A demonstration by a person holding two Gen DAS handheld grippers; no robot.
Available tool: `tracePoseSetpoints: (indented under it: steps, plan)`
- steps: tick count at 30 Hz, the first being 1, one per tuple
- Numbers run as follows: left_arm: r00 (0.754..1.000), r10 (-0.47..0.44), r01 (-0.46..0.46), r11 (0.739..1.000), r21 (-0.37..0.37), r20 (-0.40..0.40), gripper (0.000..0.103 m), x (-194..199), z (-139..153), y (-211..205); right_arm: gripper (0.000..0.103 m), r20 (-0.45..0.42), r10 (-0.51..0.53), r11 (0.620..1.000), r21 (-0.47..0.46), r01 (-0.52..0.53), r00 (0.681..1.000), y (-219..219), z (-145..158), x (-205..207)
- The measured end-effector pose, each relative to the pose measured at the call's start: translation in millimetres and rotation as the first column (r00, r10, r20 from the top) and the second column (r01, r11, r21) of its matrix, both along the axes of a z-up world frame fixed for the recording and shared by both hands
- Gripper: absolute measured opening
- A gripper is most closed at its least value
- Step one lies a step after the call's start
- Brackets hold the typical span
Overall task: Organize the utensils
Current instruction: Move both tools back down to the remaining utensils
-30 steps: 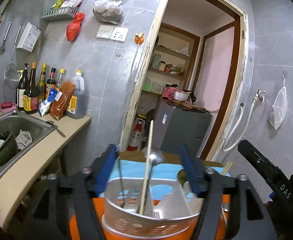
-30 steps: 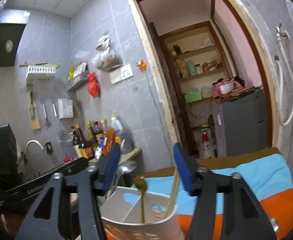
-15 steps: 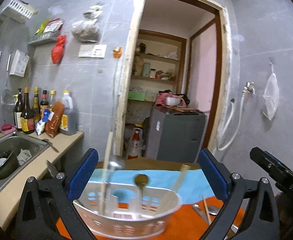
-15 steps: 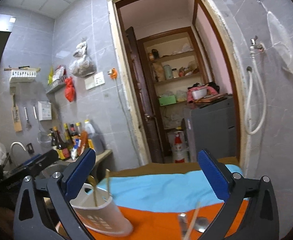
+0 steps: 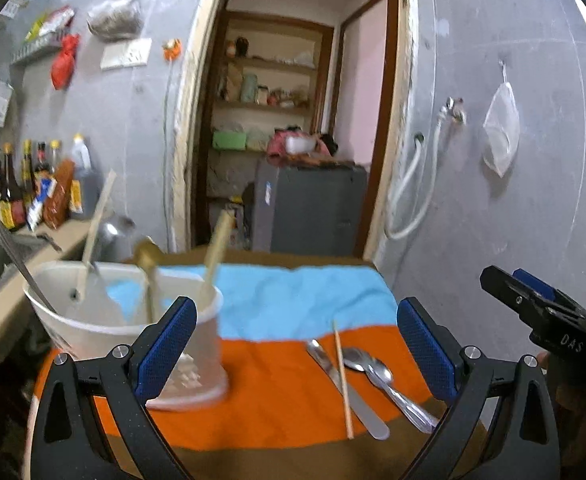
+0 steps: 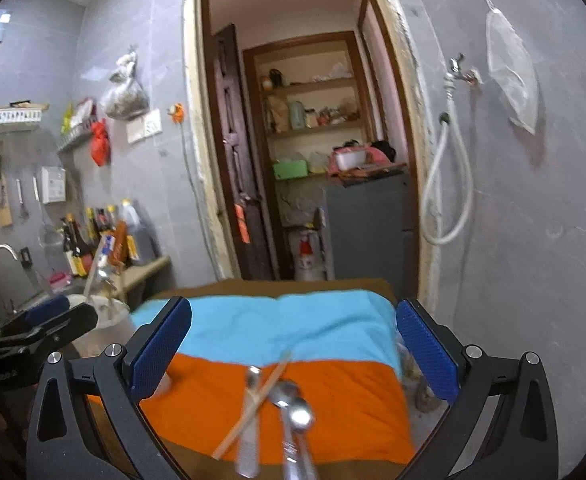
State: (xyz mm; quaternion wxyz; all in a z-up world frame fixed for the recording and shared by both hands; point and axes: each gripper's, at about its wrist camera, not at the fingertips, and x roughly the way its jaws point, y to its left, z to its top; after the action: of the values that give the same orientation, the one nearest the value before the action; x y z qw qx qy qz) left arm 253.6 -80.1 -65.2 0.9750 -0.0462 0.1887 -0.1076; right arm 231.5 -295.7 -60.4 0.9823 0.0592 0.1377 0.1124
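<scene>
A white utensil holder (image 5: 133,332) stands at the left of the orange and blue cloth (image 5: 285,392), with chopsticks, a ladle, a fork and a brass spoon upright in it. A knife (image 5: 345,392), a chopstick (image 5: 343,380) and spoons (image 5: 385,380) lie loose on the orange part to its right. My left gripper (image 5: 293,344) is open and empty, hanging above the cloth. My right gripper (image 6: 293,348) is open and empty above the loose knife (image 6: 249,420), chopstick (image 6: 257,404) and spoons (image 6: 293,404). The holder (image 6: 109,312) shows small at the left there.
A counter with sauce bottles (image 5: 37,188) and a sink lies left of the table. An open doorway (image 5: 293,120) with shelves and a grey cabinet (image 5: 309,208) is behind. The right wall carries a tap and hose (image 5: 417,184). The right gripper's body (image 5: 541,312) shows at the right.
Both grippers opened wide and let go of the holder, then drew back and swung right. The holder now stands left on the cloth and the loose cutlery has come into view.
</scene>
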Motion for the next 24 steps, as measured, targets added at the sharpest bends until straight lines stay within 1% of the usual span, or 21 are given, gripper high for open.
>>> tracePoseSetpoints:
  steps: [4,7,10,11,12,13,15,16,17,18,19,20,21,22,23,24]
  plan:
    - [0.997,-0.02,0.02,1.0,-0.001,-0.075,0.098,11.5,-22.4,-18.6,0.103,-0.059,-0.03,1.0,-0.008,0.029,0.998,-18.9,-20.3,4.7]
    - [0.991,-0.03,0.031,0.999,0.008,-0.129,0.098,25.0,-35.8,-28.4,0.103,-0.131,-0.048,0.999,-0.017,0.046,0.99,-30.0,-37.5,11.9]
    - [0.983,-0.036,0.041,0.999,0.025,-0.178,0.097,39.3,-47.7,-35.5,0.096,-0.206,-0.047,0.999,-0.017,0.044,0.977,-37.4,-53.4,20.0]
    - [0.981,-0.04,0.046,0.999,0.026,-0.191,0.096,42.7,-51.4,-35.7,0.091,-0.228,-0.042,0.999,-0.017,0.04,0.973,-39.7,-58.9,22.3]
    - [0.977,-0.045,0.052,0.998,0.027,-0.211,0.093,47.8,-55.9,-37.7,0.087,-0.251,-0.032,0.999,-0.012,0.03,0.968,-41.1,-64.5,25.7]
    - [0.972,-0.047,0.055,0.998,0.027,-0.23,0.091,52.5,-58.8,-38.0,0.085,-0.267,-0.026,1.0,-0.012,0.024,0.963,-42.1,-68.6,27.7]
    - [0.959,-0.059,0.069,0.997,0.026,-0.276,0.077,63.3,-65.6,-40.1,0.076,-0.305,-0.011,1.0,-0.016,0.007,0.952,-41.8,-77.5,32.6]
    - [0.954,-0.063,0.074,0.997,0.027,-0.294,0.075,67.2,-68.8,-41.3,0.074,-0.318,-0.002,1.0,-0.015,-0.002,0.948,-41.2,-80.3,34.9]
    - [0.946,-0.067,0.081,0.996,0.028,-0.318,0.07,70.4,-73.3,-42.4,0.073,-0.335,0.007,1.0,-0.016,-0.013,0.942,-39.6,-83.9,37.1]
    - [0.937,-0.076,0.091,0.995,0.029,-0.342,0.059,74.7,-76.9,-44.6,0.07,-0.355,0.021,0.999,-0.019,-0.029,0.934,-36.8,-88.1,39.4]
    - [0.927,-0.087,0.104,0.994,0.027,-0.364,0.053,78.8,-80.4,-46.4,0.068,-0.37,0.035,0.999,-0.02,-0.045,0.928,-34.8,-90.4,41.8]
    - [0.917,-0.1,0.12,0.992,0.027,-0.386,0.043,82.5,-84.2,-48.4,0.063,-0.389,0.05,0.998,-0.024,-0.065,0.92,-31.5,-94.0,43.8]
    - [0.907,-0.11,0.133,0.991,0.028,-0.407,0.038,85.8,-87.3,-50.7,0.061,-0.409,0.063,0.996,-0.032,-0.084,0.91,-27.6,-97.9,45.7]
    - [0.897,-0.119,0.146,0.989,0.031,-0.426,0.034,88.3,-90.9,-53.4,0.056,-0.424,0.075,0.994,-0.036,-0.099,0.903,-24.4,-100.5,47.4]
    - [0.888,-0.129,0.16,0.987,0.033,-0.442,0.028,89.9,-93.8,-55.8,0.051,-0.439,0.088,0.992,-0.038,-0.116,0.894,-21.5,-103.0,48.8]
    - [0.882,-0.137,0.17,0.985,0.034,-0.451,0.026,90.8,-95.6,-58.0,0.05,-0.449,0.097,0.991,-0.04,-0.128,0.888,-19.9,-104.7,49.8]
